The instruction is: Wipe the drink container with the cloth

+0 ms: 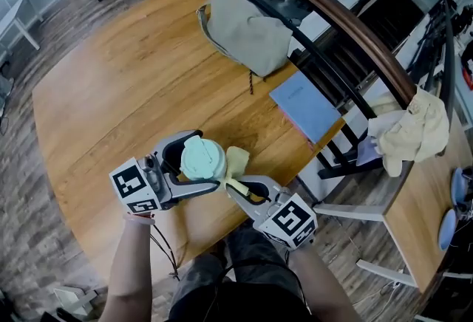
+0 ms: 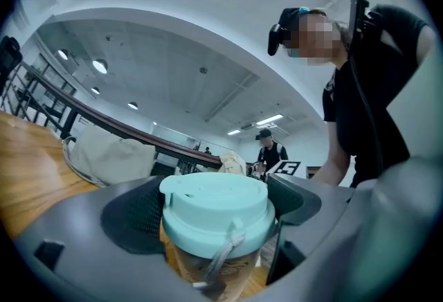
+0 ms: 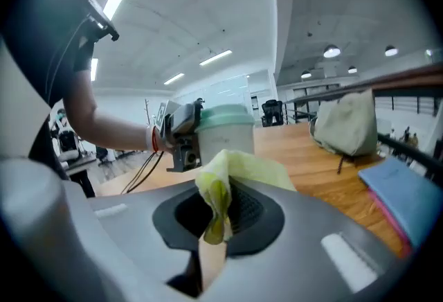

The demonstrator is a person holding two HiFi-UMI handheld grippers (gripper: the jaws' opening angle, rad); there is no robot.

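The drink container [image 1: 202,159] is a clear cup with a mint-green lid [image 2: 216,210], held above the wooden table [image 1: 133,84]. My left gripper [image 1: 194,165] is shut on it, jaws on either side below the lid. A pale yellow cloth [image 1: 236,162] is pinched in my right gripper [image 1: 238,185], which is shut on it. In the right gripper view the cloth [image 3: 228,183] bunches out of the jaws toward the container [image 3: 223,134], just in front; in the head view the cloth lies against the cup's right side.
A beige bag [image 1: 247,32] lies at the table's far edge, with a blue notebook [image 1: 304,105] near the right edge. A dark railing [image 1: 347,32] runs behind the table. A second table [image 1: 421,202] with a cream cloth [image 1: 417,128] stands at right.
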